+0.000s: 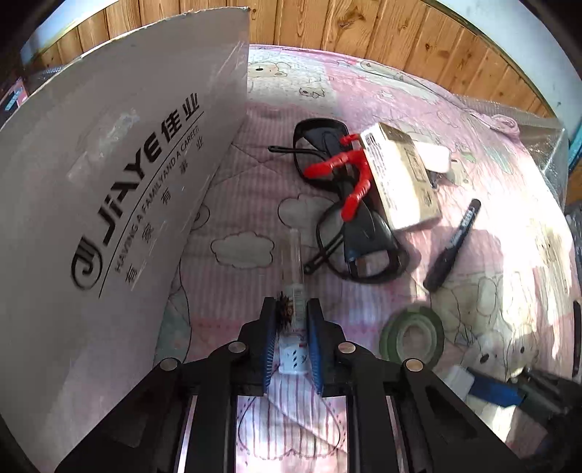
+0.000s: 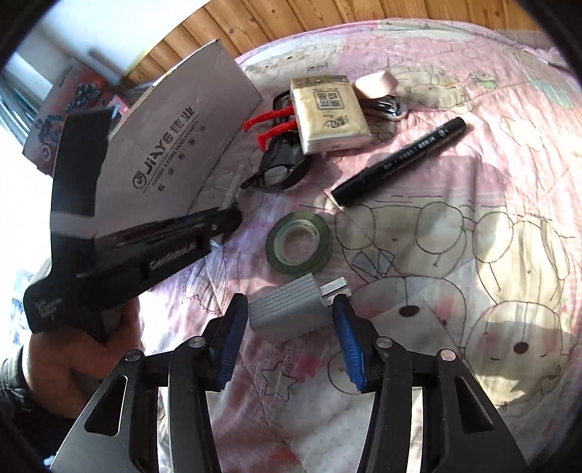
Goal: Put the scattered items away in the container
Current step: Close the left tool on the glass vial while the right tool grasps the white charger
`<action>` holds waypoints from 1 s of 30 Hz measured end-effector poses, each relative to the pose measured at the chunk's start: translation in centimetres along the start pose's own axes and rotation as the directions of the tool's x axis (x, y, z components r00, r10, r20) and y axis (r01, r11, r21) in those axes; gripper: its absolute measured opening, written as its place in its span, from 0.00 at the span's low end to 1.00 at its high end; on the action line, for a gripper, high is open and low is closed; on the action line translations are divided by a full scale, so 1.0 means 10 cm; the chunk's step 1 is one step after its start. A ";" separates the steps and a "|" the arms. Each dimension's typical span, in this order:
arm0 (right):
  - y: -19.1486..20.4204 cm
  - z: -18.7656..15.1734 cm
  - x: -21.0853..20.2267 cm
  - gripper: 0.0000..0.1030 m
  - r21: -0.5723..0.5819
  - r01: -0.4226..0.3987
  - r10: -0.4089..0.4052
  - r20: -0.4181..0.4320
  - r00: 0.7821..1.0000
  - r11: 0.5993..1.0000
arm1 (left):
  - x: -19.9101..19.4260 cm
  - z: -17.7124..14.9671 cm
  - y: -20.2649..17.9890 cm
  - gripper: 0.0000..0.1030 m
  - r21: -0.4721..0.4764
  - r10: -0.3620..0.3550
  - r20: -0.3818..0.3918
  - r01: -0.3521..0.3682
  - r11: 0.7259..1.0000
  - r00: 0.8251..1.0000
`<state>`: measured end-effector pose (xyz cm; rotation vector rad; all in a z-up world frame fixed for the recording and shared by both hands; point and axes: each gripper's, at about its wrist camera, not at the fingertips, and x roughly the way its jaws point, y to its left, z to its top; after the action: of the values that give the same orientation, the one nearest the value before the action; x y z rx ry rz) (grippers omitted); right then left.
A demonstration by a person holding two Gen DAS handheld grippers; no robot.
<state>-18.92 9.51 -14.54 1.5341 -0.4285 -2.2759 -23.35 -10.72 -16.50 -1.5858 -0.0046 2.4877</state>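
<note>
My left gripper (image 1: 291, 309) is shut on a small clear bottle (image 1: 294, 287) with a white label, just right of the grey cardboard box (image 1: 109, 182). The right wrist view shows that gripper (image 2: 229, 214) in a person's hand, beside the box (image 2: 174, 145). My right gripper (image 2: 289, 302) is open, its blue pads on either side of a grey ribbed block (image 2: 283, 309) lying on the quilt. A green tape roll (image 2: 298, 242), a black marker (image 2: 400, 160), black glasses (image 2: 280, 171), a red clip (image 2: 271, 125) and a tissue pack (image 2: 327, 112) lie scattered beyond.
A pink cartoon quilt (image 2: 473, 254) covers the surface, with a wooden wall (image 1: 363, 29) behind. A pale eraser-like block (image 2: 374, 83) and a metal piece (image 2: 389, 107) sit by the tissue pack. The box wall stands tall at the left.
</note>
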 end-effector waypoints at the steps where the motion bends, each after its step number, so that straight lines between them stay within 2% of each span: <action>1: -0.04 -0.02 -0.03 0.49 0.014 -0.002 0.002 -0.004 1.000 1.000 | -0.04 -0.06 0.02 0.15 -0.002 -0.014 -0.007 0.014 1.000 1.000; 4: -0.08 -0.06 -0.11 0.49 0.003 0.009 -0.009 -0.012 1.000 1.000 | -0.17 -0.21 0.05 0.15 -0.004 -0.068 -0.026 0.068 0.998 0.997; 6: -0.08 -0.07 -0.16 0.50 -0.026 0.019 -0.019 -0.005 1.000 0.999 | -0.24 -0.25 0.04 0.17 0.010 -0.070 -0.028 0.070 0.997 0.997; 8: -0.06 -0.06 -0.22 0.50 -0.053 0.066 -0.064 0.033 0.997 0.996 | -0.30 -0.19 0.05 0.30 0.017 -0.053 0.003 0.053 0.998 0.999; 9: -0.07 -0.07 -0.25 0.50 -0.047 0.090 -0.088 0.039 0.995 0.995 | -0.30 -0.15 0.07 0.48 0.010 -0.036 0.020 0.036 0.999 0.999; 10: -0.09 -0.07 -0.28 0.50 -0.027 0.108 -0.107 0.044 0.993 0.994 | -0.30 -0.10 0.09 0.57 -0.001 -0.028 0.037 0.028 1.000 0.999; 12: -0.11 -0.06 -0.30 0.50 0.049 0.130 -0.133 0.058 0.989 0.990 | -0.23 -0.04 0.10 0.57 -0.008 -0.042 0.038 0.043 0.999 0.998; 14: -0.18 -0.13 -0.31 0.51 0.162 0.121 -0.132 0.054 0.990 0.979 | -0.14 -0.04 0.09 0.37 0.001 -0.060 0.010 0.060 0.998 0.998; 15: -0.18 -0.18 -0.28 0.51 0.201 0.101 -0.112 0.044 0.993 0.974 | -0.11 -0.06 0.10 0.22 0.007 -0.055 0.001 0.055 0.998 0.998; 18: -0.11 -0.36 -0.18 0.51 0.250 0.074 -0.079 0.007 0.997 0.965 | -0.16 -0.17 0.12 0.11 0.031 -0.046 0.014 0.046 0.998 0.999; 23: -0.06 -0.42 -0.11 0.47 0.287 0.067 -0.080 0.036 0.996 0.956 | -0.29 -0.33 0.21 0.11 0.010 -0.069 -0.005 0.069 0.998 0.998; 26: -0.04 -0.37 -0.06 0.50 0.292 0.089 -0.101 0.026 0.995 0.952 | -0.28 -0.33 0.24 0.19 -0.003 -0.078 -0.007 0.078 0.997 0.997; 28: 0.03 -0.34 -0.03 0.50 0.262 0.119 -0.131 0.030 0.991 0.958 | -0.28 -0.33 0.23 0.20 0.008 -0.068 0.009 0.068 0.998 0.998; 30: 0.03 -0.34 -0.02 0.44 0.263 0.127 -0.141 0.036 0.989 0.956 | -0.30 -0.34 0.20 0.19 0.028 -0.056 0.013 0.056 0.998 0.998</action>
<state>-15.63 9.23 -15.48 1.6729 -0.6820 -2.4496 -19.37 -13.50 -15.49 -1.5361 -0.0166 2.4457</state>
